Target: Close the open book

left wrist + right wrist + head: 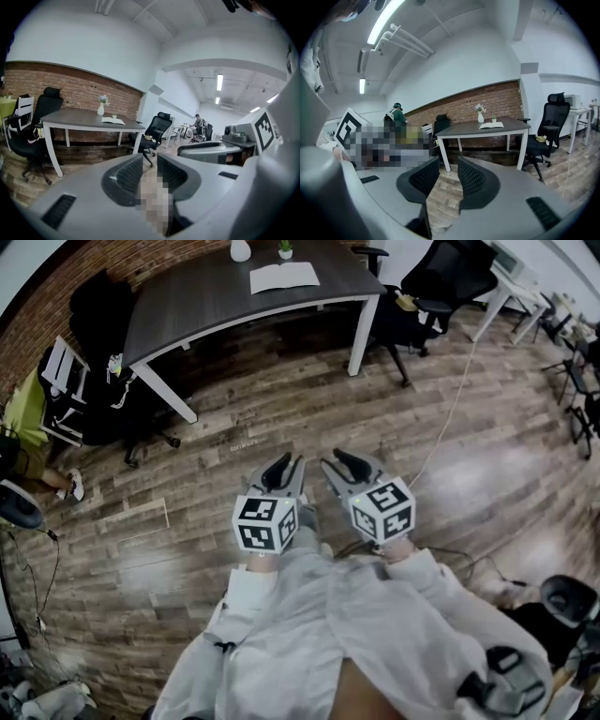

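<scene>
Book: one open book [284, 277] is laid on the desk [187, 320], well apart from both grippers | Around: one white vase [240, 249] and one small plant [285, 248] are set beside it | Grippers: left gripper [286, 463] and right gripper [345, 463] are held released, nothing between jaws

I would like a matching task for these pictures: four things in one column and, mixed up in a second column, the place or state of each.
Things:
1. open book
2. vase
3. black office chair
4. right gripper

Places or states:
a. fingers apart, nothing between them
b. stands on the wooden floor
c. lies flat on the grey table
d. white, stands upright on the table

Pairs: 1-c, 2-d, 3-b, 4-a.
</scene>
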